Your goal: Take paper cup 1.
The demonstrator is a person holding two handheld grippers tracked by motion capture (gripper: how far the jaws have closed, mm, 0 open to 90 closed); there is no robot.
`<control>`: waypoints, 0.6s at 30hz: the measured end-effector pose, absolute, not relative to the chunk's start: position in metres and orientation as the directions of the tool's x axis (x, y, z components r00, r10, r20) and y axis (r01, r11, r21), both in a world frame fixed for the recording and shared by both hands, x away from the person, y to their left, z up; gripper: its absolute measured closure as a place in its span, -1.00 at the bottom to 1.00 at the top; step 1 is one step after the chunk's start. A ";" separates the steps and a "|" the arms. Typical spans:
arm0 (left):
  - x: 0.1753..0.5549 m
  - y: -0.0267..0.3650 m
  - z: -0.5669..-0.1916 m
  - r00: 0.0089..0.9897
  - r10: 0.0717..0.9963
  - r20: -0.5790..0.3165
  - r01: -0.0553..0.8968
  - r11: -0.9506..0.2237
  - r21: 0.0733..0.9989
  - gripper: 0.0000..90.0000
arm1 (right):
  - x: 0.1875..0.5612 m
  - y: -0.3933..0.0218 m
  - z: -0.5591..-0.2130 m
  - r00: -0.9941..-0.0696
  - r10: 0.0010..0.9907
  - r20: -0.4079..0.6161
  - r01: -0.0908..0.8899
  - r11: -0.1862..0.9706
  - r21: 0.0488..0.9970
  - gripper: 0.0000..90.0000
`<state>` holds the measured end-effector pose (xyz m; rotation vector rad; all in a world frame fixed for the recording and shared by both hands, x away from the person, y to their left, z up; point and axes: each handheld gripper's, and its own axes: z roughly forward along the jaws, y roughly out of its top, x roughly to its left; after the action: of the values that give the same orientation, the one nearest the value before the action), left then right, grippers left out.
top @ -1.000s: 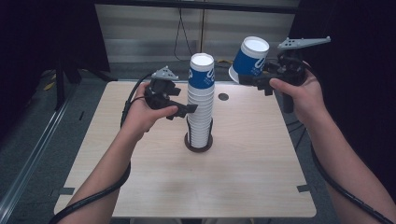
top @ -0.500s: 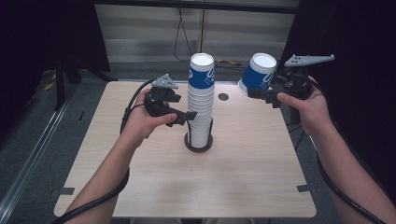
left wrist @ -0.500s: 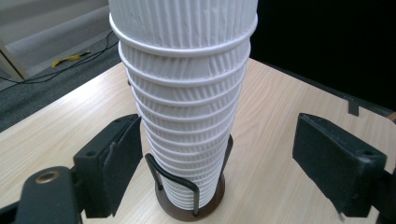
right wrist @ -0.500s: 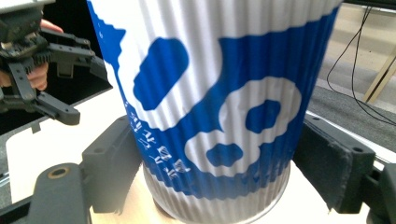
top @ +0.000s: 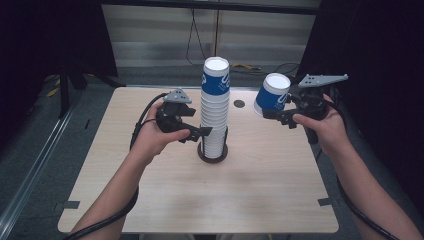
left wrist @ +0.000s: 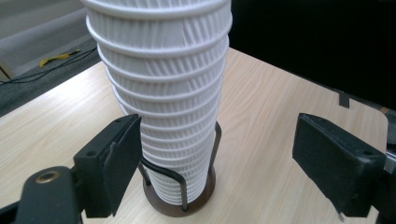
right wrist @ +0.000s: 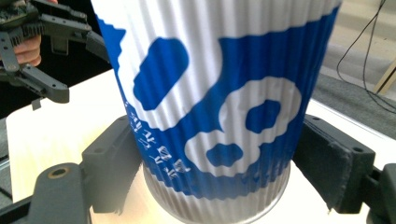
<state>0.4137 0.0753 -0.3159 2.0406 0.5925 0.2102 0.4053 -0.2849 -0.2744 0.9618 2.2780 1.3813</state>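
You're mid-carry: your right hand-held gripper (top: 274,111) is clamped on a blue-and-white ribbed paper cup (top: 270,94), upside down, tilted, in the air at right of centre in the high view, apart from the tall stack of white ribbed paper cups (top: 215,107) at mid-frame. The stack sits in a dark round wire holder (top: 213,154) on the light wooden table (top: 270,190).

Your left hand-held gripper (top: 202,132) has its jaws apart either side of the lower stack. The left pad looks v. close to the cups; can't tell if it touches. The right pad is well off.

Judged step: single cup off the stack, w/ the left steadying. Next move prob. calls for a bare spot on the table right of the holder, cup lowered level, jaws spread only once it rests.

Views differ: the right gripper view shows both black pads (right wrist: 112,165) tight on the cup's (right wrist: 219,102) ribbed wall near its rim, which the high view can't resolve; your other gripper (right wrist: 37,51) sits upper left there. The left gripper view shows the holder's wire upright (left wrist: 180,179) and the gap at the right pad (left wrist: 338,163). The high view alone gives the stack's full height and its blue top cup (top: 215,80).
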 end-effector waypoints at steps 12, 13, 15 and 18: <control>0.406 0.076 -0.326 0.873 0.477 -0.105 0.331 -0.420 0.845 -0.64 | 0.400 -0.285 -0.294 -0.746 0.662 0.070 0.384 0.343 0.857 -0.59; 0.406 0.076 -0.327 0.876 0.471 -0.101 0.325 -0.422 0.846 -0.64 | 0.399 -0.285 -0.296 -0.747 0.662 0.068 0.385 0.346 0.856 -0.59; 0.405 0.075 -0.329 0.877 0.469 -0.105 0.325 -0.418 0.848 -0.64 | 0.398 -0.285 -0.298 -0.752 0.655 0.070 0.383 0.348 0.856 -0.58; 0.404 0.074 -0.333 0.880 0.459 -0.121 0.331 -0.410 0.850 -0.64 | 0.396 -0.286 -0.303 -0.754 0.653 0.068 0.386 0.357 0.851 -0.59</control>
<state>0.4037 0.0738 -0.3332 2.0338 0.5730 0.1589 0.3961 -0.2858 -0.3029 0.9236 2.3405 1.3503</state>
